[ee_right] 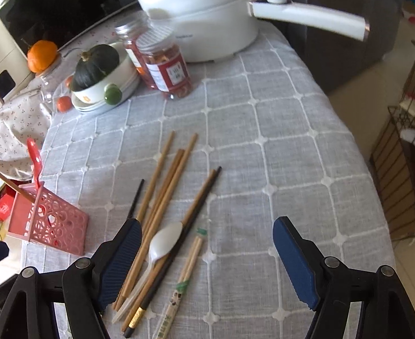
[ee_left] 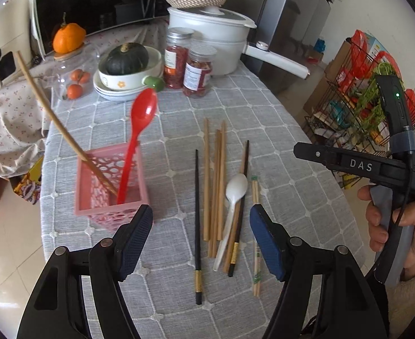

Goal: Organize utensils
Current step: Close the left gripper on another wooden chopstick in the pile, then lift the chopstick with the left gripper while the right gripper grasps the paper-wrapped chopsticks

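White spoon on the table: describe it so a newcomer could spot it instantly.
Start at the pink basket on the grey checked tablecloth; to its right lies a loose row of chopsticks. The white plastic spoon rests on top of them, bowl facing away from the camera, the only white and only non-stick item there.

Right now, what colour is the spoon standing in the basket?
Red spoon, in the pink basket; clearest in the left wrist view.

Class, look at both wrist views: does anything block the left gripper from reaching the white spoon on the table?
Nothing visible does. The left gripper hangs open above the white spoon, which rests on top of the chopsticks, uncovered. The pink basket stands off to the side.
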Tool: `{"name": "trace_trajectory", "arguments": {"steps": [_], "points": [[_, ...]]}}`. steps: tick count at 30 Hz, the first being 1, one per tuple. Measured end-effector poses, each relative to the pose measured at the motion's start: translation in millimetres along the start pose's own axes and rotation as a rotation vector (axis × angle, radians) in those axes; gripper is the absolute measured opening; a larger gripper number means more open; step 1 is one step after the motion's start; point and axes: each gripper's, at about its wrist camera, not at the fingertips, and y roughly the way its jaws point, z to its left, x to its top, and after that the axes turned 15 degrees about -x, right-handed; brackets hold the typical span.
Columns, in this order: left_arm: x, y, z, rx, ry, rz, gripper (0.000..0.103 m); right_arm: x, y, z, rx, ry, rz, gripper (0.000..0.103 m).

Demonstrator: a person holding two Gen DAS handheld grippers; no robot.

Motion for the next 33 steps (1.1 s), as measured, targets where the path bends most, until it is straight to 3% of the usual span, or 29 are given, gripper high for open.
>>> {"name": "trace_trajectory", "arguments": {"steps": [3,5,10,17,24,33], "points": [[13,20,-10,-0.017,0.01,0.044,0.057,4,9,-20,-0.012,0.048,0.047,0.081],[26,41,-13,-0.019,0.004,0.082,0.035,7,13,-28,-0.048,0.049,0.05,0.081],[61,98,1,-0.013,-0.094,0.144,0.012,11,18,-44,-0.1,0.026,0.039,0.081],[89,161,21,0.045,-0.157,0.159,0.007,12,35,-62,-0.081,0.046,0.094,0.081],[99,193,34,0.151,-0.16,0.185,0.007,15,42,-69,-0.064,0.07,0.122,0.081],[103,207,40,0.141,-0.148,0.174,0.007,15,47,-57,-0.058,0.05,0.134,0.081]]}}
